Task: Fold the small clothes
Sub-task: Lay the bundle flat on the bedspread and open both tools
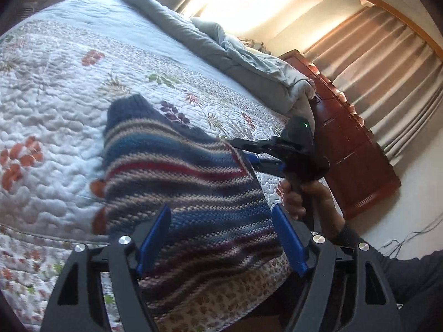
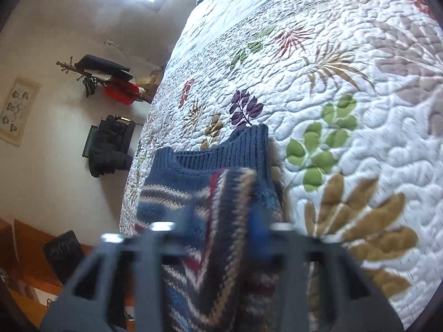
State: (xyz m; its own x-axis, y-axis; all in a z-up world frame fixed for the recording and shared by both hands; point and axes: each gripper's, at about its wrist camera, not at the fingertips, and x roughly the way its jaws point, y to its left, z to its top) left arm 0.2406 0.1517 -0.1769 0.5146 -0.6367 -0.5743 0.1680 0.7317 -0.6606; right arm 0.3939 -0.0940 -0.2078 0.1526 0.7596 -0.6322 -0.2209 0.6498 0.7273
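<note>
A small striped knit sweater [image 1: 177, 177], blue with tan, red and dark bands, lies on the quilted floral bedspread [image 1: 55, 105] near the bed's edge. My left gripper [image 1: 221, 218] is open, its blue pads either side of the sweater's lower part, just above it. My right gripper [image 1: 249, 152] shows in the left wrist view at the sweater's right edge, its jaws a little apart. In the right wrist view the sweater [image 2: 205, 193] has a fold raised between the blurred right gripper [image 2: 224, 218] fingers; the grip is unclear.
A grey duvet [image 1: 193, 36] is bunched at the head of the bed. A wooden headboard [image 1: 349, 144] and curtains stand at the right. In the right wrist view the quilt [image 2: 346, 110] spreads right; a coat rack [image 2: 105, 77] and wooden furniture stand left.
</note>
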